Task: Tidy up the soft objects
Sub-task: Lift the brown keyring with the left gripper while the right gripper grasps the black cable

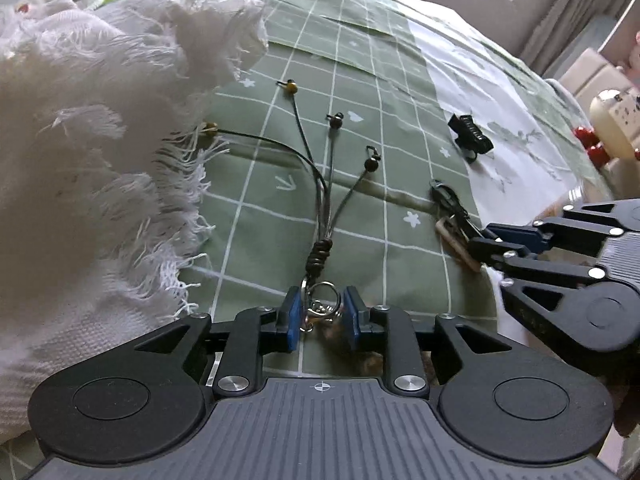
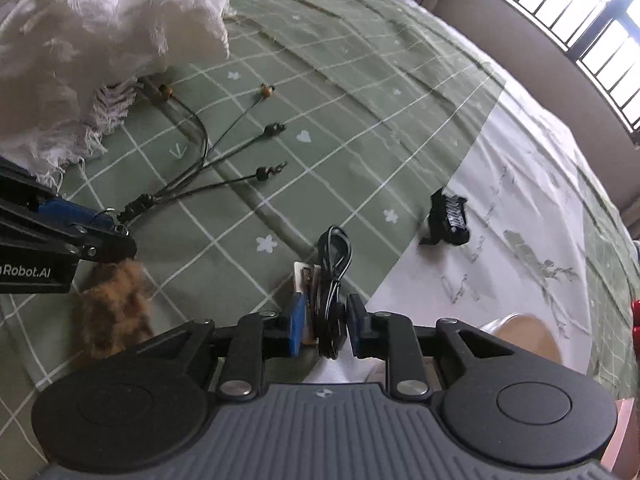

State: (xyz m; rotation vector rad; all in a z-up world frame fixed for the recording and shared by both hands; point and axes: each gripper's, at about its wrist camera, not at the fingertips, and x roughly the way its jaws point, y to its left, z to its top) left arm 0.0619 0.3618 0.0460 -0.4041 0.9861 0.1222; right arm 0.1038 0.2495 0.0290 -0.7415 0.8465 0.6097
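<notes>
A keychain with a metal ring [image 1: 320,304], a brown knot and several beaded cords [image 1: 332,160] lies on the green checked bedsheet [image 1: 360,80]. My left gripper [image 1: 321,316] has its jaws either side of the ring, not closed on it. A brown furry pom [image 2: 114,308] lies by the left gripper [image 2: 104,228]. My right gripper [image 2: 326,324] straddles a black strap with a small tag [image 2: 316,288], a gap still showing; it also shows in the left wrist view [image 1: 486,240].
A white fringed throw [image 1: 88,140] is heaped at the left, also in the right wrist view [image 2: 100,40]. A black hair claw [image 1: 470,136] [image 2: 448,216] lies on the white floral sheet. A plush toy with red parts [image 1: 608,132] sits at the right edge.
</notes>
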